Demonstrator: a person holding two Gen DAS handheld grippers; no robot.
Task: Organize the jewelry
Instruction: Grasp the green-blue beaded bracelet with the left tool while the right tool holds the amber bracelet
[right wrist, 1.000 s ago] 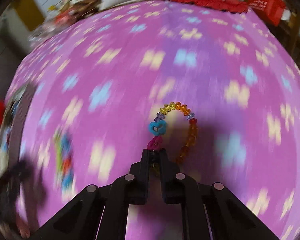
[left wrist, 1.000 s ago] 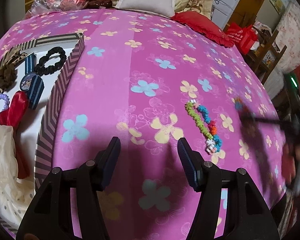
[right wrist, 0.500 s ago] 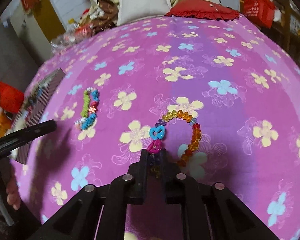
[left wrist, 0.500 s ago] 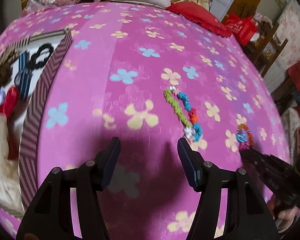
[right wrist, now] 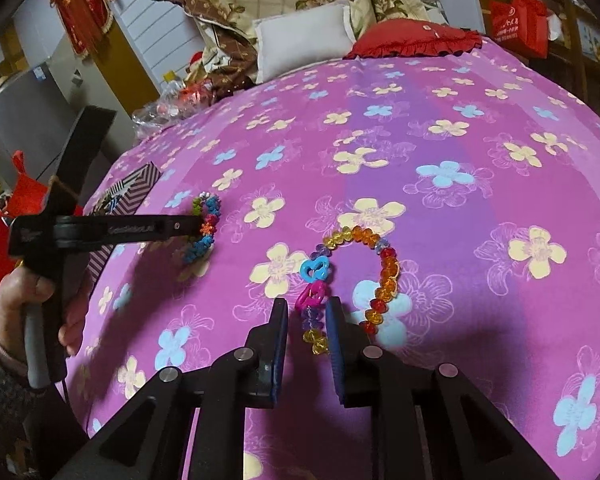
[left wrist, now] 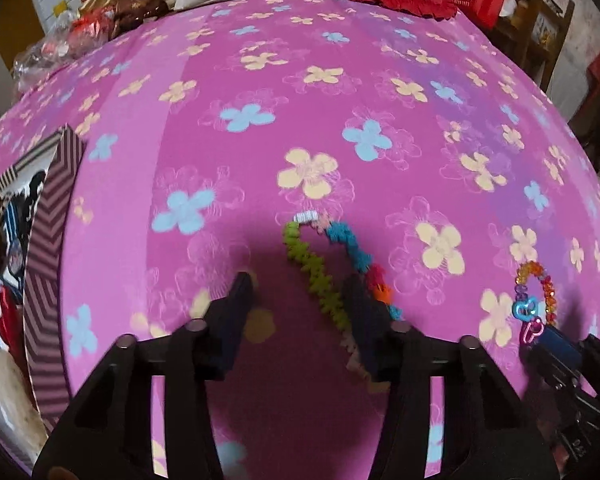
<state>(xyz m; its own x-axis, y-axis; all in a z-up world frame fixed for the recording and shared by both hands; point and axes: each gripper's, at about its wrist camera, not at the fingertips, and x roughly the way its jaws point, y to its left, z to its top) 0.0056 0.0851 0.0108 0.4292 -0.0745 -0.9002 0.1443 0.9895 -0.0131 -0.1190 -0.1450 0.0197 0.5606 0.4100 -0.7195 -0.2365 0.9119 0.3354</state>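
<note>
A green, blue and orange beaded bracelet (left wrist: pixel 320 268) lies on the pink flowered bedspread (left wrist: pixel 300 100). My left gripper (left wrist: pixel 300 292) is open, low over it, with the green strand between its fingers. The bracelet also shows in the right wrist view (right wrist: pixel 204 232). An amber and red bead bracelet with blue and pink heart charms (right wrist: pixel 356 272) lies flat on the bedspread. My right gripper (right wrist: pixel 306 314) is open, its fingers either side of the bracelet's pink-heart end. That bracelet shows at the right of the left wrist view (left wrist: pixel 534 300).
A chevron-striped box (left wrist: pixel 44 264) with hair ties and other accessories sits at the left edge of the bed. Pillows (right wrist: pixel 304 46), a red cushion (right wrist: pixel 416 40) and piled clothes lie at the far end. A wooden chair (left wrist: pixel 540 28) stands at the right.
My right gripper has opened and let the amber bracelet rest on the bedspread. My left gripper has moved right and forward over the green and blue bracelet.
</note>
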